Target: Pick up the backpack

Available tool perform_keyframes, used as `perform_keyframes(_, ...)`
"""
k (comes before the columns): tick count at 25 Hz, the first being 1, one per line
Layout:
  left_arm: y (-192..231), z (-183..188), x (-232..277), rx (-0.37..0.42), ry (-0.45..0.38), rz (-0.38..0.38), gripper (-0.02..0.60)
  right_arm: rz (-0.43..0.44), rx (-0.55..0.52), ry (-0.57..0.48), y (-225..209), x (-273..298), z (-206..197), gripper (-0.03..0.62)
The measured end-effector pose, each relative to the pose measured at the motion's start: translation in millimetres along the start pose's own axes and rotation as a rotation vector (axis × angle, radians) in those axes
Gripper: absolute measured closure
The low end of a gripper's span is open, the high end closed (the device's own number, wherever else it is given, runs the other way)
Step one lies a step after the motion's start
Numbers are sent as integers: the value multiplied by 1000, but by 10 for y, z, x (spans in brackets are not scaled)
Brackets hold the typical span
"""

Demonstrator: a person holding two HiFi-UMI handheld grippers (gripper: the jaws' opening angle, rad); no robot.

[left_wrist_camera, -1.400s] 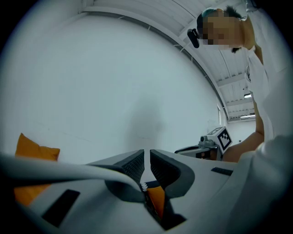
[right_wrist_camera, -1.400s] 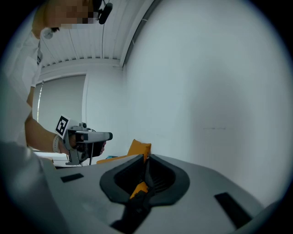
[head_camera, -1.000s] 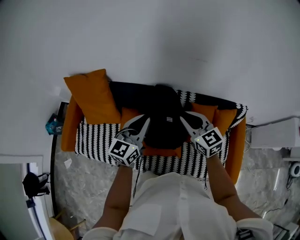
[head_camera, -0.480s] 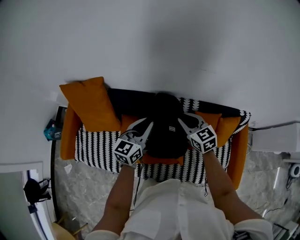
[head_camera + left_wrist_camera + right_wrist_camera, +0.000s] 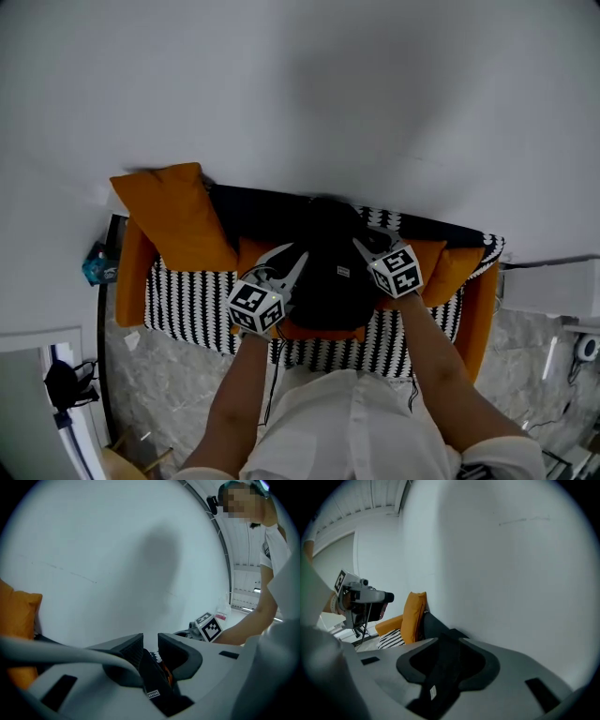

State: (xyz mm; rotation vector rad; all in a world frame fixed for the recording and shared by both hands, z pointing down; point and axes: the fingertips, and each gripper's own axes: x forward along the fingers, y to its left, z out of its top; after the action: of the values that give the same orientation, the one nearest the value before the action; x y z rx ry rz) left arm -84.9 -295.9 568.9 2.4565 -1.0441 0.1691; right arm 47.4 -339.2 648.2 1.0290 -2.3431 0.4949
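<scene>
A black backpack (image 5: 328, 262) sits upright on the sofa seat against the backrest. My left gripper (image 5: 292, 255) is at its left side and my right gripper (image 5: 364, 240) at its right side. In the left gripper view a black strap (image 5: 152, 677) with a small label runs between the jaws of the left gripper (image 5: 151, 641); they are opening and a gap shows between the pads. In the right gripper view another black strap (image 5: 440, 677) lies loosely through the right gripper (image 5: 449, 641), whose jaws are opening wide.
The sofa has orange arms (image 5: 131, 272), a black-and-white zigzag throw (image 5: 187, 295) and a large orange cushion (image 5: 173, 216) at the left. A white wall (image 5: 281, 94) rises just behind it. A white unit (image 5: 553, 286) stands at the right on the marble floor.
Both grippers have sunk toward the sofa with the backpack, the right one moving further in toward the wall. Their jaws have spread apart around the straps.
</scene>
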Motion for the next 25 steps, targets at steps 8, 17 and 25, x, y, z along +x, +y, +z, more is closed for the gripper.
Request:
perform_keyframes(8,118,-86,141,-23,18,1,477,-22,30,93,-277,445,-224,442)
perform_keyframes(17,207,-137,105,-48,11,19,477,-28,65,178,-411,842,-325,396)
perform_keyframes(25,259,-205,-44,-67,12,46,477,-57,74,260,-467,1018,-482,413)
